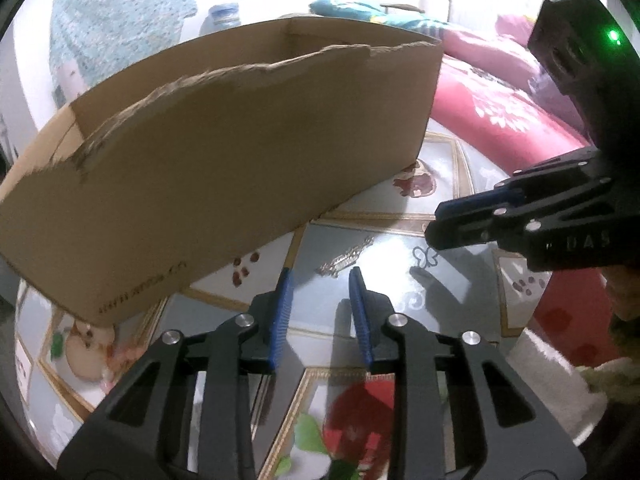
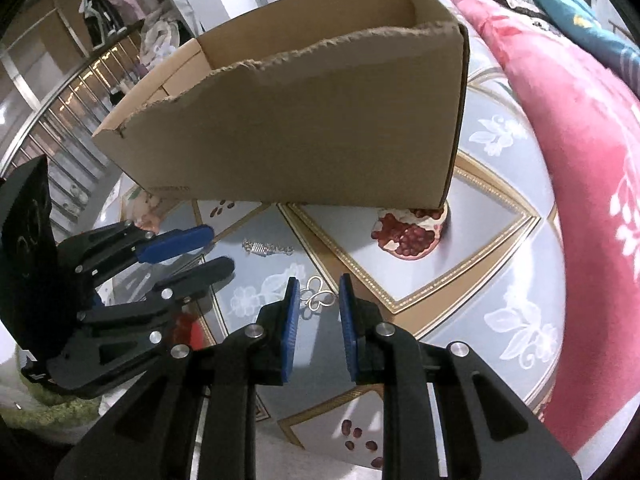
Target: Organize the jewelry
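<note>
- The cardboard box (image 2: 304, 120) with its torn top edge sits on the patterned tablecloth (image 2: 500, 248).
- A silver bracelet (image 2: 266, 247) lies flat just in front of the box.
- A butterfly-shaped wire piece (image 2: 318, 298) lies a bit further out from the box.
- The left gripper (image 1: 320, 276) hangs over the bracelet, jaws apart, grasping nothing.
- The right gripper (image 2: 318, 284) has the butterfly showing between its fingers, pads not touching it.
</note>
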{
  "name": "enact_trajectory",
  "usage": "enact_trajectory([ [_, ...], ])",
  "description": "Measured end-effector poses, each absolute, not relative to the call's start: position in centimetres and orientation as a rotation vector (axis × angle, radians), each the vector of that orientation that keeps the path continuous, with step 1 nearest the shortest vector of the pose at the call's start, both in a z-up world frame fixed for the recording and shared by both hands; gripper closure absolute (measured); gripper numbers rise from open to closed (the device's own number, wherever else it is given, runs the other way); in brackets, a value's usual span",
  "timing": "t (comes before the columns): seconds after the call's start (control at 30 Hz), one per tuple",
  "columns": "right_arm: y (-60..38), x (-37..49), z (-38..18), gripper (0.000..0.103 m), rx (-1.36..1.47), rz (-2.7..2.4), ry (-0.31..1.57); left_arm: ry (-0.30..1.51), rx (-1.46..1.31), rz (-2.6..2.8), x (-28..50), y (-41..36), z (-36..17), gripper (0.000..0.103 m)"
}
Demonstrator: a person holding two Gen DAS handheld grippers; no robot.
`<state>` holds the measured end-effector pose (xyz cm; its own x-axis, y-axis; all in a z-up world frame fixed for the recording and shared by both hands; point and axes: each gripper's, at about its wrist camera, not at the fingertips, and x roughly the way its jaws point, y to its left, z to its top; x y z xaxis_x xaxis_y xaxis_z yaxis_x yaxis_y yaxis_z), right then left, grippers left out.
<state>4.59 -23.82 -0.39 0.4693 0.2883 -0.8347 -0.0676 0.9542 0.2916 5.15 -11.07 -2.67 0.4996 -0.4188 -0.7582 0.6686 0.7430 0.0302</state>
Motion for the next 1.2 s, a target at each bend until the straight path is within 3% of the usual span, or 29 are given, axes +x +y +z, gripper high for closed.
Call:
enact_trajectory([
  [0.33,-24.2,4.6,-1.2,0.083,0.257,0.247,1.062,0.826,0.468,-0.676,6.2,-13.2,-3.1,0.086],
  [0.5,-24.7,4.7,-1.2,0.083,0.269,0.252,1.052,0.869,0.407,-0.727,6.8,-12.9,-3.2,0.100],
  [1.2,-25.8,2.3,2.3,0.083,0.257,0.251,0.948,0.781,0.187,-0.770,4.9,-7.9,3.4,0.101],
])
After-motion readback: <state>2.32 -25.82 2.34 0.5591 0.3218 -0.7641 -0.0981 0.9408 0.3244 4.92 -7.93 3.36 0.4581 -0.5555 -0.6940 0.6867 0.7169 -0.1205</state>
